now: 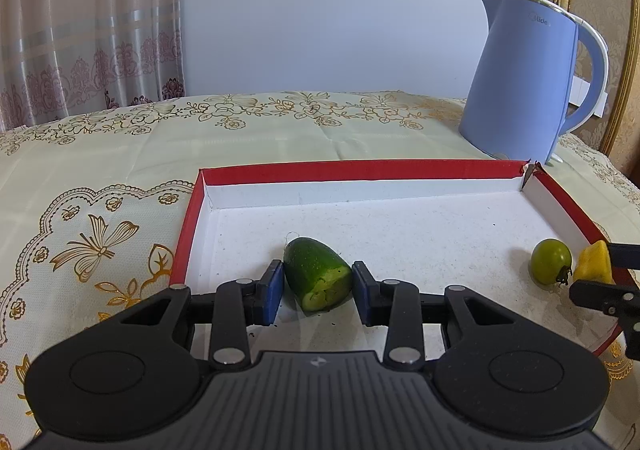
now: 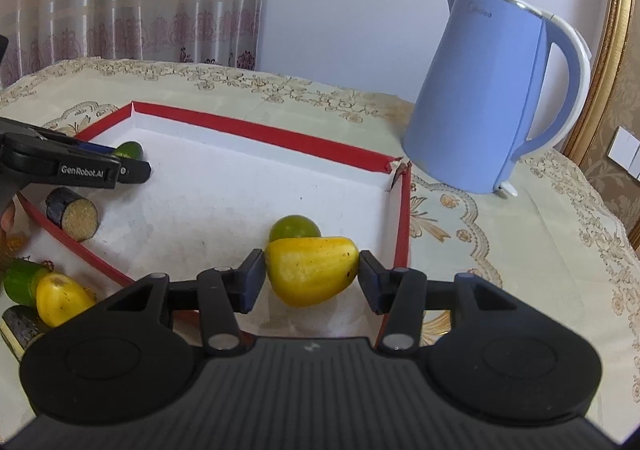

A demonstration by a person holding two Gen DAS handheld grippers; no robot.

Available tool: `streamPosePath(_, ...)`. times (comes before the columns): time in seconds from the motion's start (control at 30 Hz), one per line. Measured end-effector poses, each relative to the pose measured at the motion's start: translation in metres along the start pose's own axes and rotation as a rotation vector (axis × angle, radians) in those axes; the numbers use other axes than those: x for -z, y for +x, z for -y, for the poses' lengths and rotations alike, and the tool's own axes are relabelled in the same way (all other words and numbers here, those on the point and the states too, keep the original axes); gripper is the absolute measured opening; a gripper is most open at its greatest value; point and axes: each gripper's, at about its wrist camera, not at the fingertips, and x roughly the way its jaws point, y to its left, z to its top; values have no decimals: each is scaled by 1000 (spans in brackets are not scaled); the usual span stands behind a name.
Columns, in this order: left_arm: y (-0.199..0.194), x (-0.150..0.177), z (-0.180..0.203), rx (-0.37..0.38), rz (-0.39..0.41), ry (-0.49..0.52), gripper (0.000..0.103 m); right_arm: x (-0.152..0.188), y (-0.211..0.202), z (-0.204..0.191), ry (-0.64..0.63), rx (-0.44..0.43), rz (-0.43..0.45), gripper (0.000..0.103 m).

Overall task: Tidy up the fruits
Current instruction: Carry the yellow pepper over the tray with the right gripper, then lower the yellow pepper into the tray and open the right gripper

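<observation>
My left gripper is shut on a cut green cucumber piece, low over the white floor of a red-rimmed tray, near its left side. A round green fruit lies at the tray's right. My right gripper is shut on a yellow fruit piece just in front of that green fruit, by the tray's right wall. Each gripper shows at the edge of the other's view: the right gripper and the left gripper.
A blue electric kettle stands behind the tray's far right corner. A dark-skinned cut piece lies inside the tray's near left rim. Outside it lie a green piece, a yellow piece and a dark piece. A floral cloth covers the table.
</observation>
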Motion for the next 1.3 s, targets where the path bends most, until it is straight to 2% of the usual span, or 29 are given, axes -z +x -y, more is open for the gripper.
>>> streamPosePath(0.63, 0, 0, 0, 0, 0, 0, 36, 7, 16, 3, 22, -3, -21, 48)
streamPosePath(1.07, 0, 1, 1, -1, 1, 1, 36, 8, 22, 12, 117, -71, -4, 48)
streamPosePath(1.3, 0, 1, 1, -3, 1, 4, 36, 2, 32, 6, 110, -62, -1, 48)
